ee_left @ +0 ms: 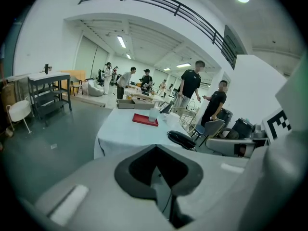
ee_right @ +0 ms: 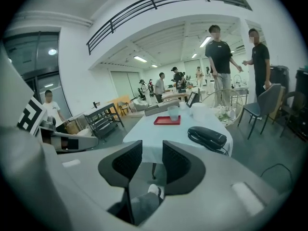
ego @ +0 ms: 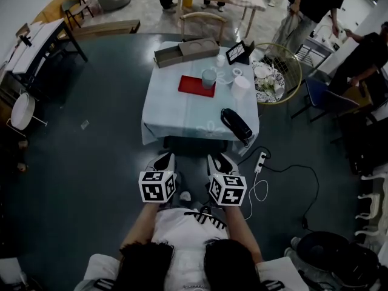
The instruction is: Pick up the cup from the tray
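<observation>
Left gripper (ego: 165, 157): jaws together, nothing between them. Right gripper (ego: 220, 159): jaws slightly apart, empty, only shoe (ee_right: 153, 190) showing through gap. Both held close to my body, well apart from table (ego: 176, 111). One cup (ego: 208, 77) upright on one red tray (ego: 193, 86), on table's far half. One black object (ego: 236, 123) near table's right front corner. Dark floor (ego: 91, 162). Several people (ego: 315, 5) standing beyond.
</observation>
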`<state>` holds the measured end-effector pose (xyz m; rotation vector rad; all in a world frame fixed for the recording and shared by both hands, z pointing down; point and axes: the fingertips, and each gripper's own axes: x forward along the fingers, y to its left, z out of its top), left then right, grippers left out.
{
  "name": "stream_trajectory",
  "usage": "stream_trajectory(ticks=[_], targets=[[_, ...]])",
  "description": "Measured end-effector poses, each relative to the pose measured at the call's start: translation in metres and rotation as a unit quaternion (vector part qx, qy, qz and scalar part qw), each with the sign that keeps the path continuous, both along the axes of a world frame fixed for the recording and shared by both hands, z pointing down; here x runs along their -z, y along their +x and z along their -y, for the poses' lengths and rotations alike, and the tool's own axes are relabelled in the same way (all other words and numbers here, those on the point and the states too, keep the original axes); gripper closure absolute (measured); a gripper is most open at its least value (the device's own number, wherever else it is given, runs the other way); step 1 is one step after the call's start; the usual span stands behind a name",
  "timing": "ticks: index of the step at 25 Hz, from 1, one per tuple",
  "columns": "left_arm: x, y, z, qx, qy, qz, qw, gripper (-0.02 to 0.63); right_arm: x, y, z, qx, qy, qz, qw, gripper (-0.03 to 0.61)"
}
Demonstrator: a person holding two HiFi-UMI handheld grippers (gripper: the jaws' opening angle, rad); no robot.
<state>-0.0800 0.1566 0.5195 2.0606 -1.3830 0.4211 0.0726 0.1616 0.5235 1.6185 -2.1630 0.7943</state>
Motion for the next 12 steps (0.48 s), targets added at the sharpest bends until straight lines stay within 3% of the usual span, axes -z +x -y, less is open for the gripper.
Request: stream_trajectory(ticks=[12], targets=[[-0.012, 0.002, 0.059, -0.011, -0.022, -0.005, 0.9997, 0.614, -0.002, -0.001, 0.054, 0.016, 0.001, -0.001, 1.000, 0.394]])
